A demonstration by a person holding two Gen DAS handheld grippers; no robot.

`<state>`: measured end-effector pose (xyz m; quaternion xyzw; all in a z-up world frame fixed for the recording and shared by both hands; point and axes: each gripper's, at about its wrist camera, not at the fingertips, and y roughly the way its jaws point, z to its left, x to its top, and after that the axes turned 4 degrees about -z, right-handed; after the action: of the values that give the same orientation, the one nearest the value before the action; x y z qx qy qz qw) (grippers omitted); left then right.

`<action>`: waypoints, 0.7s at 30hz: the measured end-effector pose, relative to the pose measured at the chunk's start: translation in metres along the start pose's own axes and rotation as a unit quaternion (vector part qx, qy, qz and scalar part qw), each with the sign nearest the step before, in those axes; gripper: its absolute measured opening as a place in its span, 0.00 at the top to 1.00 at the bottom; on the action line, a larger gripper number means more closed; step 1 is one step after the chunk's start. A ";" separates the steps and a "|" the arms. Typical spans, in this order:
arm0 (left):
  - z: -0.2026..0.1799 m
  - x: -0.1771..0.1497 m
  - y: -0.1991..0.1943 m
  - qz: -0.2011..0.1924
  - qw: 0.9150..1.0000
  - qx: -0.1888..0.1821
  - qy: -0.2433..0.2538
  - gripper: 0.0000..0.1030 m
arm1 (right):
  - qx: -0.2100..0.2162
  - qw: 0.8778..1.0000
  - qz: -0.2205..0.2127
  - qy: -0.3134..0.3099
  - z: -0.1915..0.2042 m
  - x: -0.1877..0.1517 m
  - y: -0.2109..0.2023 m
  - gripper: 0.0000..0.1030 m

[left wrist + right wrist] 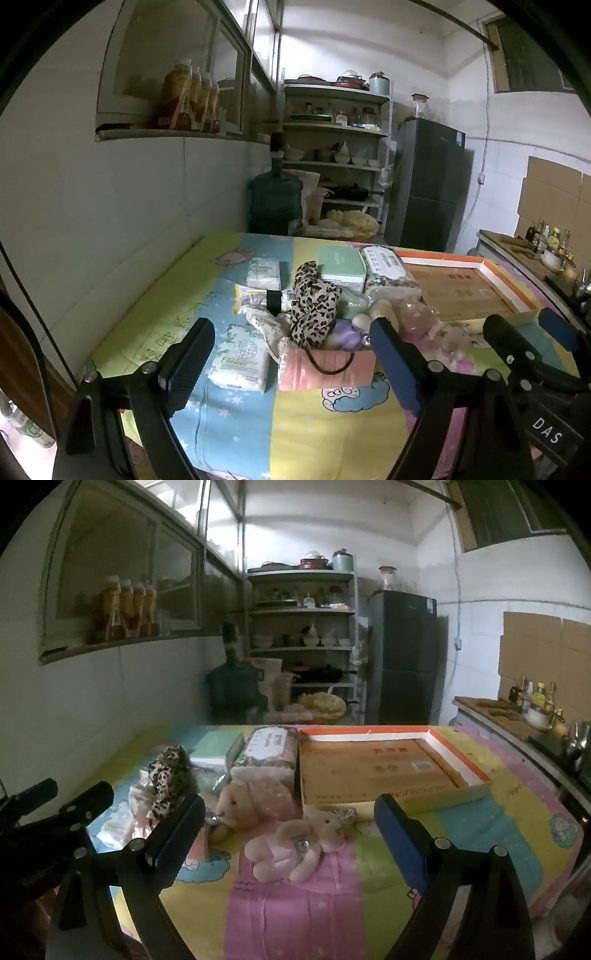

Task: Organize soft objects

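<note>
Presently we hold both claws spread wide and gripping nothing above the table [461, 812]. Our left claw [291, 354] frames a pink bag [325, 369], with a tissue pack [240, 362] at its 9 o'clock and a leopard cloth [314, 306] at 12. Our right claw [291, 830] frames a small plush [295, 845]; a bigger bear [255, 801] lies at its 11 o'clock, and an open box [373, 768], well apart, lies at 1 o'clock.
</note>
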<state>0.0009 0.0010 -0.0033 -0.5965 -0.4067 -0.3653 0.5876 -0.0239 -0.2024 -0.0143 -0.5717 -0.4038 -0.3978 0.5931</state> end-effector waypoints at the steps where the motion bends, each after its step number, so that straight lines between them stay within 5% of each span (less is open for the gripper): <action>1: 0.000 0.000 0.000 0.000 1.000 0.000 0.000 0.16 | 0.000 1.000 -0.001 0.001 0.000 -0.001 0.000 0.09; 21: 0.001 -0.001 -0.001 0.001 1.000 -0.002 0.000 0.17 | 0.007 1.000 -0.001 0.002 0.001 -0.001 0.000 0.09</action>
<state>-0.0004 0.0016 -0.0042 -0.5980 -0.4060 -0.3654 0.5866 -0.0247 -0.2014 -0.0152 -0.5660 -0.4061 -0.3970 0.5976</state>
